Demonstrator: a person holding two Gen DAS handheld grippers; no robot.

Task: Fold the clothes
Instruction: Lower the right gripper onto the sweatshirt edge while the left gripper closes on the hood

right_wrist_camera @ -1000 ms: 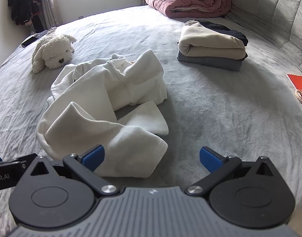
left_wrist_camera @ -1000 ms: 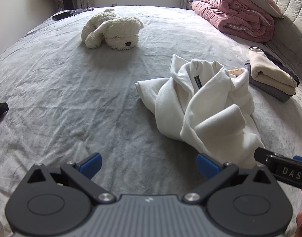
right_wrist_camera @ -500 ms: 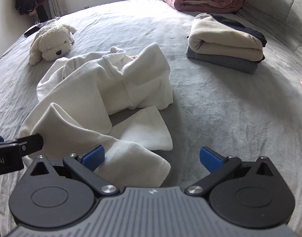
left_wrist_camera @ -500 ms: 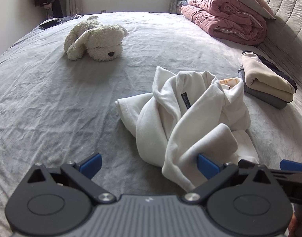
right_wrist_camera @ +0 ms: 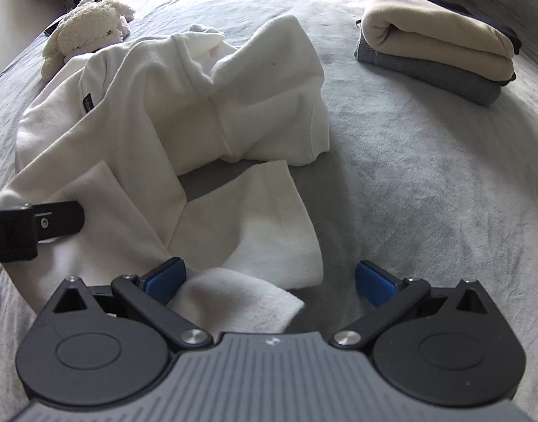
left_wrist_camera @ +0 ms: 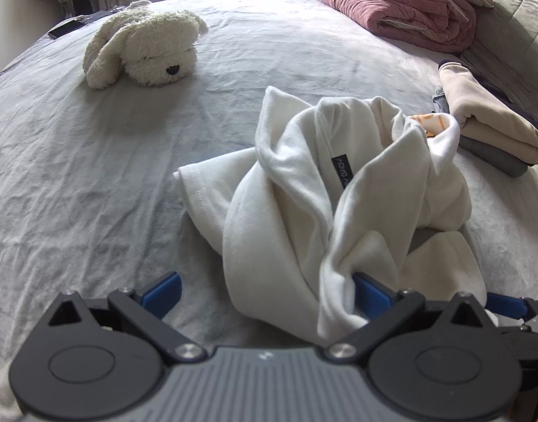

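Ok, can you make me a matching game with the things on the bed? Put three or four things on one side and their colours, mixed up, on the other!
Things:
1. plush dog
2. rolled quilt
3. bottom garment in the folded stack
4. finger pads of the left hand-held gripper

Colours:
A. blue
B. grey
C. cream white
D. pink

Pairs: 1-C, 2-D, 3-B, 4-A
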